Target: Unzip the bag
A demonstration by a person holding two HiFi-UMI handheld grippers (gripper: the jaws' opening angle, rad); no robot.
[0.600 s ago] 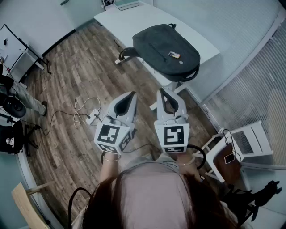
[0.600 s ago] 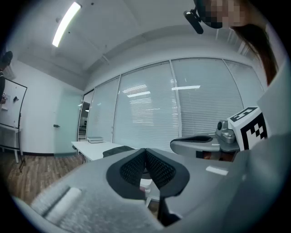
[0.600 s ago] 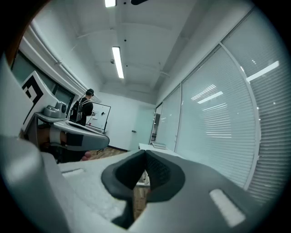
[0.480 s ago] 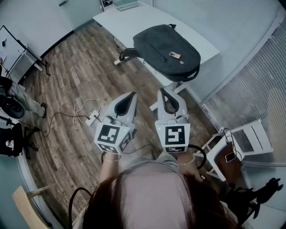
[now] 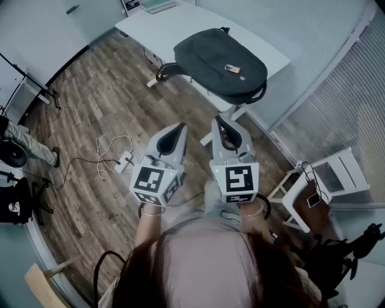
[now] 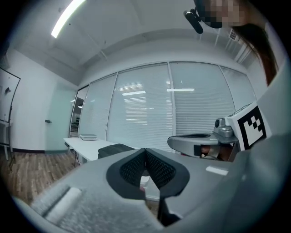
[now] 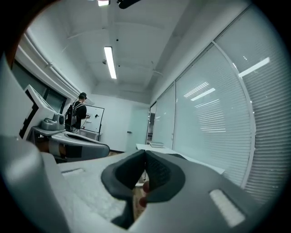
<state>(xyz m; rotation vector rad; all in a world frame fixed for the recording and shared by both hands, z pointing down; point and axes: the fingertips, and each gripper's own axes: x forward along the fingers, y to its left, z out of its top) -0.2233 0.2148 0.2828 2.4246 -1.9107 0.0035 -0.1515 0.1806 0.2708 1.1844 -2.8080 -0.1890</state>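
A dark bag (image 5: 212, 57) lay flat on the white worktop (image 5: 162, 30), a thin stack (image 5: 155, 5) at its far corner; a white cable (image 5: 108, 147) and plug strip (image 5: 125, 161) lay on the wooden floor (image 5: 102, 90).

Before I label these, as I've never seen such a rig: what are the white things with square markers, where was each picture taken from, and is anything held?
There is no robot here. A person holds a two-jaw gripper in each hand: the left gripper and the right gripper. The marker cubes are part of them. The top-down picture comes from a camera on the person's head. The other two come from a camera on each gripper, looking along its jaws. A black bag lies on a white table ahead. Both grippers are shut, hold nothing and stop short of the table, so the bag is untouched.
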